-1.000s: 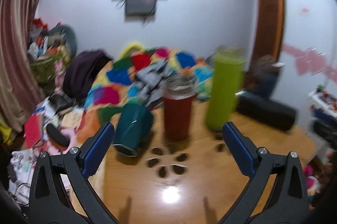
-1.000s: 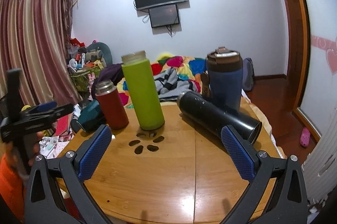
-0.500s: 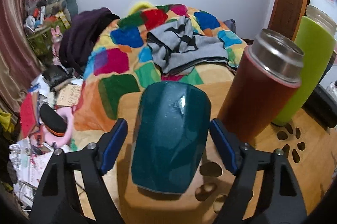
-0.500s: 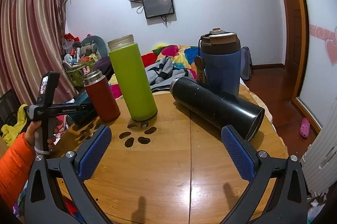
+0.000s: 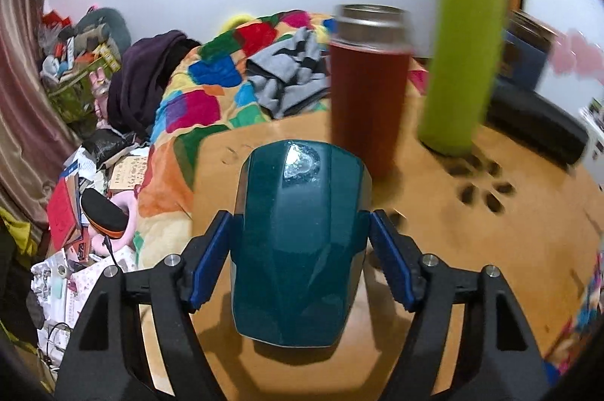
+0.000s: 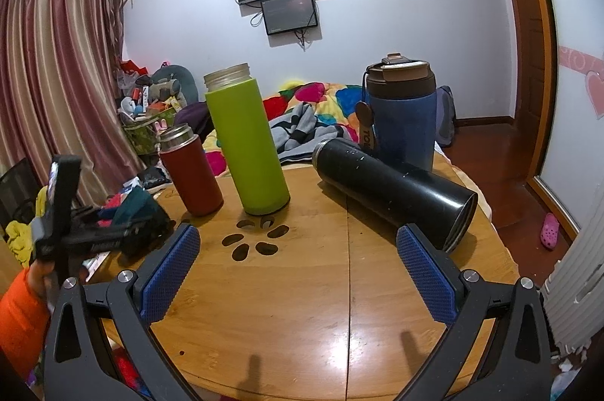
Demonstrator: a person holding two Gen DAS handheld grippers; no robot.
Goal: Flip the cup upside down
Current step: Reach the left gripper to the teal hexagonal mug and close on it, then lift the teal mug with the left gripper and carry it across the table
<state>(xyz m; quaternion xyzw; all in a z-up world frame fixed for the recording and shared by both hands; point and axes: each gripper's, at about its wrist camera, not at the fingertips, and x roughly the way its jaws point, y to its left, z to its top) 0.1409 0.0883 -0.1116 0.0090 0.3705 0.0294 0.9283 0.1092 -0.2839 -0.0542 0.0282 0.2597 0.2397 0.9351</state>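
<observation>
A dark teal cup lies on its side on the round wooden table, its base toward the bed. My left gripper is shut on it, a blue pad on each flank. In the right wrist view the teal cup and the left gripper show at the table's left edge. My right gripper is open and empty above the table's near side.
A red flask and a green bottle stand upright beside the cup. A black flask lies on its side at the right, a blue lidded mug behind it. A bed and floor clutter lie beyond the table.
My left gripper moved in on the lying teal cup and its jaws closed onto the cup's sides. The right gripper stayed open and nearly still.
</observation>
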